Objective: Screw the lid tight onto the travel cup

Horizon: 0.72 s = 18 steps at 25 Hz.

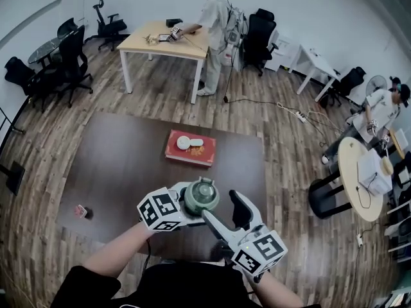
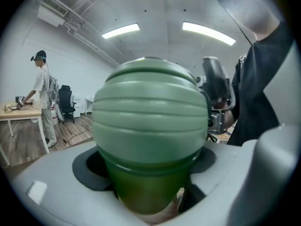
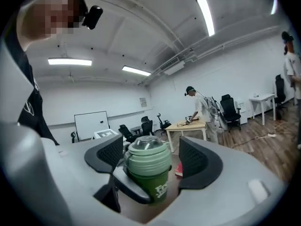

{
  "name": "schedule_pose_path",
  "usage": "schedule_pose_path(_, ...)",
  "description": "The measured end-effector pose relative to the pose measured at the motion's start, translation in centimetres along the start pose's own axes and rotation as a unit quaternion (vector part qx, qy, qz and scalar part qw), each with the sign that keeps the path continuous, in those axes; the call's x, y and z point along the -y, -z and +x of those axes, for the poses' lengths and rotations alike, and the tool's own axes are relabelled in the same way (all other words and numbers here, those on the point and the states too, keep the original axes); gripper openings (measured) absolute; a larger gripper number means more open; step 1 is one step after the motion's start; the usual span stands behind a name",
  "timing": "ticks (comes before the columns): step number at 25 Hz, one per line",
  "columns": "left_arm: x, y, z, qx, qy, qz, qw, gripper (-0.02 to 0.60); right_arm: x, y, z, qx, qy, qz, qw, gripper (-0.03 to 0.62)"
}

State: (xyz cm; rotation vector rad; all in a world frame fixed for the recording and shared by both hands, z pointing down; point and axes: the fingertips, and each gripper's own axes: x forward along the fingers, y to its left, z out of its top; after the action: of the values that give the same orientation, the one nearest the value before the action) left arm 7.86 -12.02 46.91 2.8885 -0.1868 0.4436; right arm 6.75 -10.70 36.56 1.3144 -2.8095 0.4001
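1. Two risks stand out, and the first is slip. The right gripper has its jaws apart on either side of the lid, and the pad at the right of its view is clear of it. If they close too high on the ridges, the pads may skid instead of turning the lid.
2. Cross-threading is the second risk. I cannot tell whether the lid sits square, and a tilted lid would jam when turned.
3. The left gripper is clamped on the dark body of the travel cup, just under the lid. It holds the cup in the air over the near edge of the brown table, at lower centre of the head view. A hard twist could spin the cup in that hold.
4. The cup is squat, with a deep green body bearing pale print. Its lid is paler green, ribbed, and has a clear cap on top.
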Motion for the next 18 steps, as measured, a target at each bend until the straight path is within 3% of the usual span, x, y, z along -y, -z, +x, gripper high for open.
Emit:
schedule_pose_path(2, 0.3, -0.4, -0.4, 0.003, 0.015, 0.007, 0.9999, 0.413, 0.5, -0.6, -0.3, -0.001, -0.07, -0.03, 0.997, 0.369)
schedule_pose_path(5, 1.1, -1.2, -0.6, 0.009, 0.037, 0.013, 0.9992, 0.413, 0.5, 0.7, -0.2, -0.032, -0.175, -0.078, 0.981, 0.383)
schedule_pose_path(8, 1.9, -1.3, -0.2, 0.004, 0.048, 0.026, 0.9985, 0.413, 0.6, 1.8, 0.1, -0.054, -0.221, -0.105, 0.968, 0.388)
schedule_pose_path(11, 2.2, -1.5, -0.1, 0.004, 0.05, 0.03, 0.9983, 0.413, -0.1, 2.0, 0.4, -0.06, -0.257, -0.09, 0.96, 0.382)
schedule_pose_path(14, 1.3, -1.5, -0.3, 0.007, 0.028, 0.023, 0.9993, 0.413, -0.4, 1.9, 1.2, -0.053, -0.227, -0.059, 0.971, 0.356)
schedule_pose_path(16, 0.4, -1.3, -0.5, 0.004, 0.002, 0.02, 0.9998, 0.413, -0.3, 2.1, 1.8, -0.046, -0.159, -0.048, 0.985, 0.354)
schedule_pose_path(18, -0.3, -1.0, -0.4, -0.003, -0.022, 0.016, 0.9996, 0.411, -0.2, 2.5, 2.1, -0.046, -0.059, -0.027, 0.997, 0.353)
